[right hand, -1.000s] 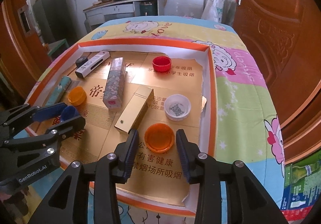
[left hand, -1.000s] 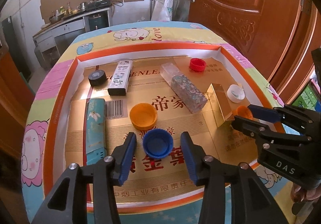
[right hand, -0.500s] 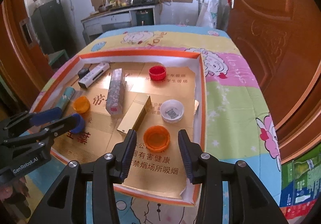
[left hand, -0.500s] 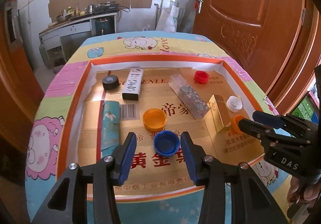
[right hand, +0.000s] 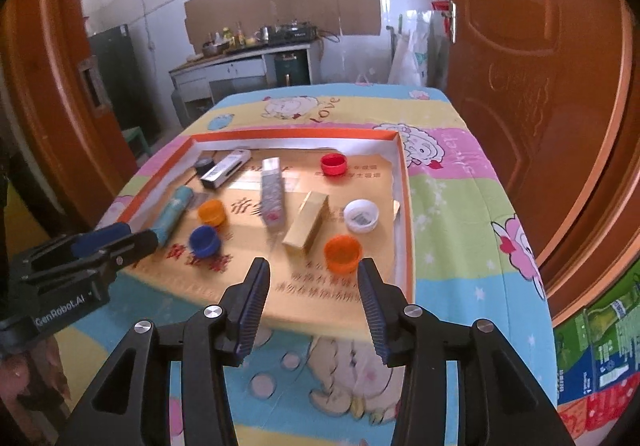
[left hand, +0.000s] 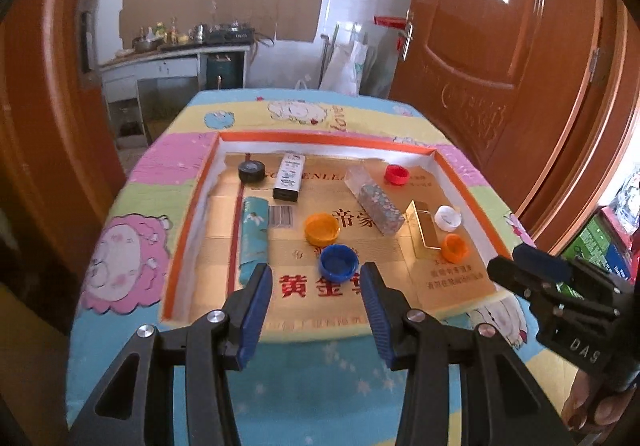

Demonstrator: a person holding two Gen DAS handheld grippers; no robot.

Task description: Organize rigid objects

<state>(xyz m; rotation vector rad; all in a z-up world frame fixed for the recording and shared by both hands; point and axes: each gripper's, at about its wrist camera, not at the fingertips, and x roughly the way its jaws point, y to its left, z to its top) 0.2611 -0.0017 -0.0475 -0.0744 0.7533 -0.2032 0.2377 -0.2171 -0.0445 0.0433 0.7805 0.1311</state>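
Note:
A shallow orange-rimmed tray [left hand: 188,222] [right hand: 405,206] holds caps and boxes. The blue cap [left hand: 338,263] [right hand: 205,240] lies just beyond my left gripper [left hand: 317,278], which is open and empty above the tray's near edge. The dark orange cap [right hand: 342,253] [left hand: 455,247] lies ahead of my right gripper [right hand: 313,278], whose jaws are opening with nothing between them. Also in the tray are a light orange cap [left hand: 321,228], a white cap [right hand: 361,215], a red cap [right hand: 333,164], a gold box [right hand: 307,224], a patterned box [left hand: 379,202], a teal box [left hand: 253,238], a white box [left hand: 289,182] and a black tape roll [left hand: 252,170].
The tray sits on a table with a cartoon-print cloth [right hand: 460,182]. Wooden doors [left hand: 480,46] stand at the right and a kitchen counter [left hand: 176,54] at the back. A green carton [right hand: 600,334] stands on the floor at the right. A hand [left hand: 588,412] holds the right gripper.
Both grippers have pulled back and up from the tray, so the caps now lie farther ahead of the fingers. The right jaws have widened. Nothing in the tray moved.

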